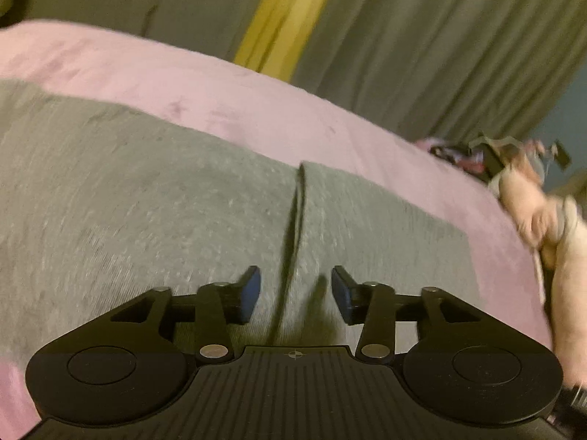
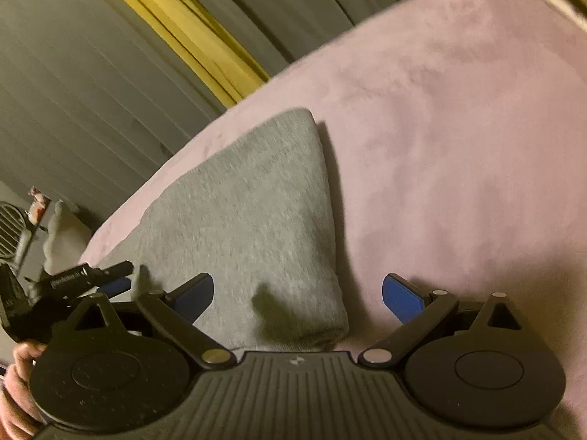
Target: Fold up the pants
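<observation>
Pink blanket (image 2: 458, 128): pants (image 2: 249, 220) seemingly beneath both tools.

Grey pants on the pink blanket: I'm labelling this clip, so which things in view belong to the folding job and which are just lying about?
Part of the job:
- grey pants, lying on the blanket
- left gripper, open above them
- right gripper, open over the folded end
- pink blanket, the work surface

Just lying about:
- grey curtain
- yellow curtain strip
- blurred clutter past the blanket's edge

The grey pants (image 1: 146, 201) run off the left edge. Blurred clutter (image 1: 495, 157) beyond the bed cannot be identified.
</observation>
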`<state>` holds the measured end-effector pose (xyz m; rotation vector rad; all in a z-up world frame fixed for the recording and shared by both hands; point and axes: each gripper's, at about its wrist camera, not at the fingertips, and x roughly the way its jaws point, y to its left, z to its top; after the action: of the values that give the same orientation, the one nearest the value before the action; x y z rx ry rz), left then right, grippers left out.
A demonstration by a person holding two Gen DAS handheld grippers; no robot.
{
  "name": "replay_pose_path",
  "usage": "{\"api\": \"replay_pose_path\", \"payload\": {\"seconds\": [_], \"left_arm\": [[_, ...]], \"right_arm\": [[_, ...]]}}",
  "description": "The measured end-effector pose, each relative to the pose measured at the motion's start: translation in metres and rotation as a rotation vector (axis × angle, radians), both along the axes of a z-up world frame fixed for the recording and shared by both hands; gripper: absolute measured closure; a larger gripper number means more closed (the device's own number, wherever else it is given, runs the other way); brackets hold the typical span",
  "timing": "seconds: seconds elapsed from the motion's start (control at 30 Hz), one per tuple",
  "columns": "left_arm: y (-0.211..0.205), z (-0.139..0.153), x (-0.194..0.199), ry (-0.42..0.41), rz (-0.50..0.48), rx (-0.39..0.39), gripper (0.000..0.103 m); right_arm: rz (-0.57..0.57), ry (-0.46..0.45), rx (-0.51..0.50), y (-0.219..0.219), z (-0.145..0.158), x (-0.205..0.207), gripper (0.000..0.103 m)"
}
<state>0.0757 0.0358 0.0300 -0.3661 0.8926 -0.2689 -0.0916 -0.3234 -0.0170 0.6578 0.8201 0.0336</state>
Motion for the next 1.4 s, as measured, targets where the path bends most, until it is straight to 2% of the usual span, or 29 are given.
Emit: {"api": "replay_pose_path", "payload": {"seconds": [0.1, 0.2, 0.23, 0.3, 0.37, 0.43, 0.57, 0.67, 0.83, 0.97, 1.07, 1.23, 1.33, 1.4], "left_arm": [[0.005, -0.005, -0.005, 0.001, 0.032, -0.008, 0.047], [0.010, -0.014, -0.012, 0.015, 0.050, -0.007, 0.041], [0.011, -0.019, -0.013, 0.030, 0.051, -0.011, 0.041], [0.013, -0.028, -0.015, 0.052, 0.057, -0.032, 0.041], [0.014, -0.031, -0.016, 0.051, 0.064, -0.046, 0.041], [0.014, -0.030, -0.014, 0.042, 0.058, -0.055, 0.040], [0.009, -0.028, -0.001, 0.038, 0.059, -0.059, 0.040], [-0.002, -0.026, 0.012, 0.026, 0.041, -0.031, 0.040], [-0.020, -0.029, 0.027, 0.037, -0.018, 0.035, 0.053], [-0.026, -0.031, 0.028, 0.038, -0.036, 0.047, 0.061], [-0.028, -0.032, 0.027, 0.038, -0.048, 0.049, 0.067], [-0.028, -0.031, 0.029, 0.023, -0.054, 0.050, 0.082], [-0.026, -0.026, 0.026, -0.002, -0.058, 0.048, 0.087], [-0.021, -0.020, 0.024, -0.015, -0.055, 0.019, 0.088]], "right_arm": [[-0.003, -0.067, -0.095, 0.014, 0.013, -0.003, 0.006], [0.048, -0.114, -0.167, 0.030, 0.019, 0.002, 0.020], [0.072, -0.109, -0.192, 0.037, 0.019, 0.006, 0.029], [0.120, -0.079, -0.223, 0.047, 0.013, 0.013, 0.034], [0.142, -0.029, -0.273, 0.056, 0.001, 0.021, 0.034], [0.138, 0.011, -0.265, 0.056, -0.007, 0.028, 0.034], [0.105, 0.011, -0.233, 0.053, -0.015, 0.032, 0.032], [0.103, -0.013, -0.234, 0.057, -0.018, 0.035, 0.024], [0.118, -0.018, -0.280, 0.064, -0.021, 0.037, 0.020], [0.123, -0.025, -0.301, 0.072, -0.022, 0.037, 0.015], [0.143, -0.032, -0.330, 0.081, -0.023, 0.042, 0.005], [0.162, -0.033, -0.420, 0.096, -0.023, 0.042, 0.004], [0.148, -0.051, -0.405, 0.093, -0.020, 0.039, 0.004], [0.122, -0.072, -0.364, 0.086, -0.017, 0.035, 0.004]]}}
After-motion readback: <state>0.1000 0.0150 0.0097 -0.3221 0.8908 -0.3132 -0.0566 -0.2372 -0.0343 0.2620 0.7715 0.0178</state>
